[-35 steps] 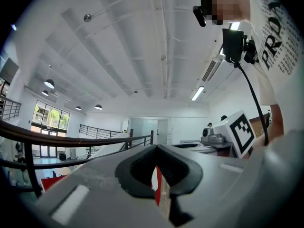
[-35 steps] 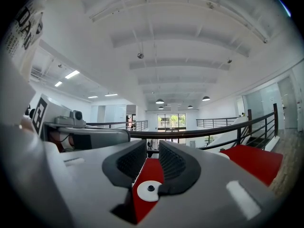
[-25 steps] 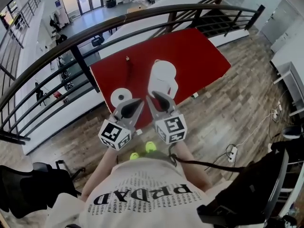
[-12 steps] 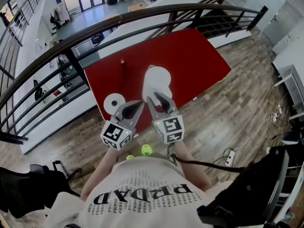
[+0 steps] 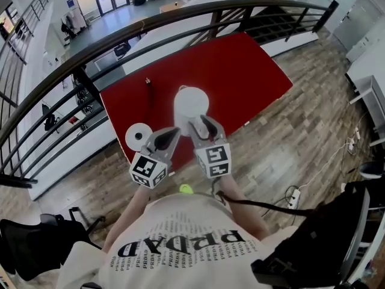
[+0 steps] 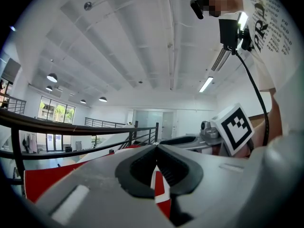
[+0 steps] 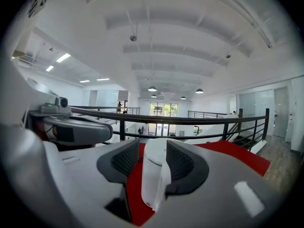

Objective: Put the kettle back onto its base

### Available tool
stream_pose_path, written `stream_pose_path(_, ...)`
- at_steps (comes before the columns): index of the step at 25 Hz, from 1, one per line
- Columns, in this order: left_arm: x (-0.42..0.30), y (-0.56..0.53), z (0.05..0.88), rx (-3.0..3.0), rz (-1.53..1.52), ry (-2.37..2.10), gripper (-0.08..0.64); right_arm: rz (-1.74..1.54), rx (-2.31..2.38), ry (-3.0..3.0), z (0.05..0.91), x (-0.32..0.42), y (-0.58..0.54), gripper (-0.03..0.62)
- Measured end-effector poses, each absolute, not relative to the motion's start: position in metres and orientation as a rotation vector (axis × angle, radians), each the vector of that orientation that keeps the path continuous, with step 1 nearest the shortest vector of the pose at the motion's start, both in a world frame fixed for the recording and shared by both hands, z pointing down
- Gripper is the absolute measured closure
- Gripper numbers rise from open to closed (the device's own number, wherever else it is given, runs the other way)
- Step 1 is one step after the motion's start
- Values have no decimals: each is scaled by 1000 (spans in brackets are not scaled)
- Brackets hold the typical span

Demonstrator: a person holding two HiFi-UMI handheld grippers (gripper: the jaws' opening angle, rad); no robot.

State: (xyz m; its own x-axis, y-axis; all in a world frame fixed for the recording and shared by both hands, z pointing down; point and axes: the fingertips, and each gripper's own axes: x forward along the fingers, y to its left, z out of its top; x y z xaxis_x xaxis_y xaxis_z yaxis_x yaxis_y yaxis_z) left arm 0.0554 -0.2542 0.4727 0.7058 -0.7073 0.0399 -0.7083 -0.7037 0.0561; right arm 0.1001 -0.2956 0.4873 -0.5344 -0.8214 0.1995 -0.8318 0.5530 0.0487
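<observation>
A white kettle stands on the red table, apart from and to the right of its round white base. My right gripper is at the kettle's near side and its jaws are opening. In the right gripper view the kettle and its handle show between the spread jaws of that gripper, and no pad visibly presses on it. My left gripper hovers between base and kettle. In the left gripper view that gripper has its tips together with nothing held.
A small dark object stands at the table's far left corner. A black curved railing runs just behind the table, with a drop beyond. On the wooden floor to the right lies a power strip. A black chair sits at lower left.
Both grippers have come lower and closer to the table. The right gripper's jaws have spread wider at the kettle's handle. The left gripper's jaws stay together.
</observation>
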Motion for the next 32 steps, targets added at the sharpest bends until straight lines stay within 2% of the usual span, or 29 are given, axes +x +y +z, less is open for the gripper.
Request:
stream_pose_path(3, 62, -260, 484, 2821, 42, -1184, 554, 75, 1392, -2545, 500, 110, -301, 388)
stream_pose_path(17, 79, -277, 516, 2757, 105, -1189, 554, 200, 1350, -2407, 562, 137, -318, 383)
stream_pose_path(29, 83, -282, 526, 2743, 143, -1178, 554, 241, 1287, -2423, 577, 126, -325, 388)
stream_pose_path(32, 84, -284, 527, 2748, 138, -1175, 554, 254, 1273, -2425, 583, 124, -326, 411)
